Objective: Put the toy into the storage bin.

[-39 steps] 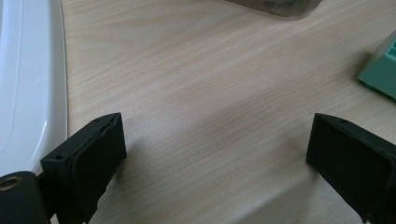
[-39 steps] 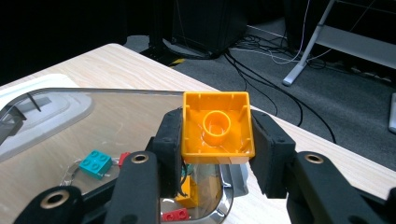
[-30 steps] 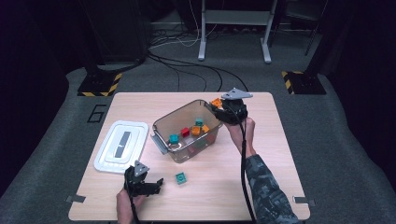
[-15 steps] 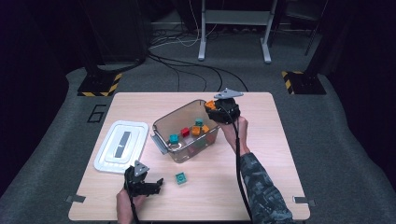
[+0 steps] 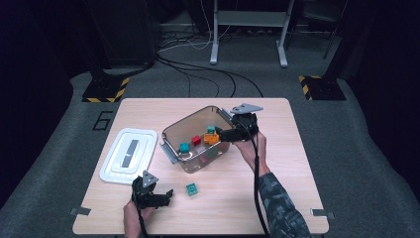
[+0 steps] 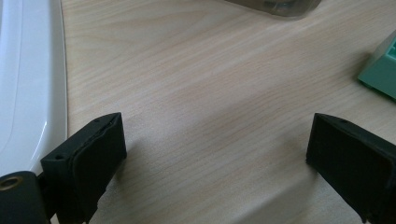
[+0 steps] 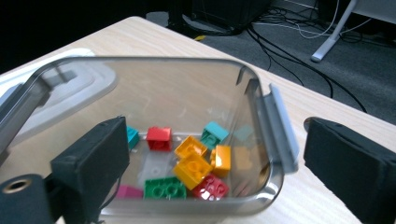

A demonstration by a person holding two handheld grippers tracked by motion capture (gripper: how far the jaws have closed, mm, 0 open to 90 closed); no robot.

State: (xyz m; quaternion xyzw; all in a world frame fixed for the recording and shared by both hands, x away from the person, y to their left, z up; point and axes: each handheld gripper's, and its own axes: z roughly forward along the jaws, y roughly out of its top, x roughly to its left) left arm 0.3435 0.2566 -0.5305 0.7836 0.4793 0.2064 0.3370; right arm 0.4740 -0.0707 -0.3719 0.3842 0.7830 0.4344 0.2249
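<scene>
A clear plastic container (image 5: 181,130) stands mid-table with several coloured bricks inside. My right gripper (image 5: 224,135) hovers over its right rim; its jaws have just been opening and stand wide apart with nothing pressed between them. In the right gripper view (image 7: 219,170), orange bricks (image 7: 192,164), a red brick (image 7: 159,138) and a green brick (image 7: 164,187) lie on the container's floor below. My left gripper (image 5: 166,194) rests open near the front edge. A teal brick (image 5: 192,189) lies just right of it, also at the edge of the left gripper view (image 6: 383,70).
The container's white lid (image 5: 129,154) lies flat on the table at the left, close beside my left gripper (image 6: 217,158) and its left jaw. Bare wooden table (image 5: 277,188) stretches to the right and front. Cables and stand legs sit on the floor beyond.
My right gripper came left over the container carrying an orange brick, then its jaws opened; the orange brick now lies inside the container. The left gripper has stayed put.
</scene>
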